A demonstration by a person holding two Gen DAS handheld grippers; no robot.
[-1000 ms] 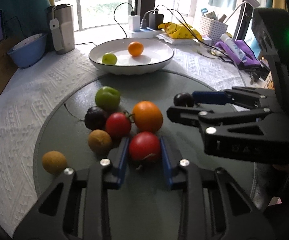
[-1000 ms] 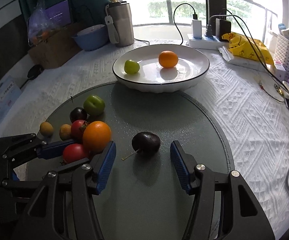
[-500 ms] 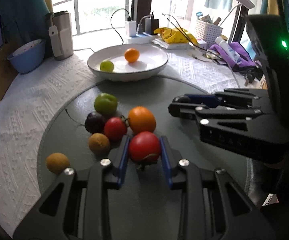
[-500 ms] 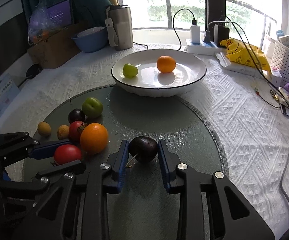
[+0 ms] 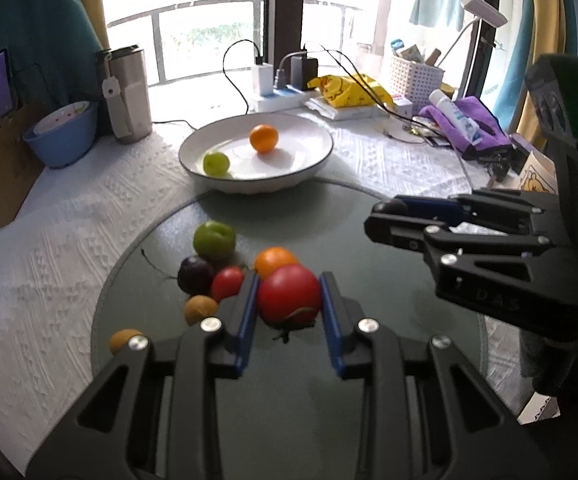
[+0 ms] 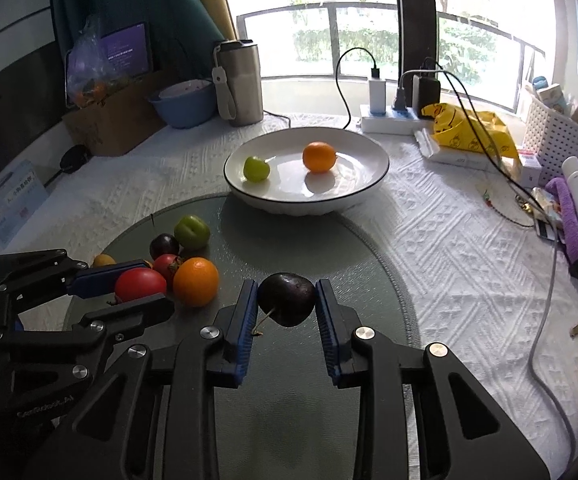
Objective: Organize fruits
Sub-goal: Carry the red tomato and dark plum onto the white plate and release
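Observation:
My left gripper (image 5: 289,292) is shut on a red tomato (image 5: 289,293), held just above the round green mat (image 5: 369,248). My right gripper (image 6: 287,300) is shut on a dark plum (image 6: 287,299) with a short stalk, also lifted off the mat. On the mat lie a green fruit (image 5: 214,239), a dark plum (image 5: 195,275), a small red tomato (image 5: 227,282), an orange (image 6: 196,281) and two brown fruits (image 5: 200,309). The white bowl (image 6: 365,184) behind holds a green fruit (image 6: 256,168) and an orange (image 6: 319,156).
A steel mug (image 6: 239,82) and a blue bowl (image 6: 185,106) stand at the back left. A power strip with cables (image 6: 389,120), a yellow bag (image 6: 469,128), a white basket (image 6: 555,128) and purple cloth (image 6: 577,216) crowd the right side.
My right gripper closed on the dark plum and raised it. My left gripper lifted the red tomato off the mat. Both views have pulled back and up from the table.

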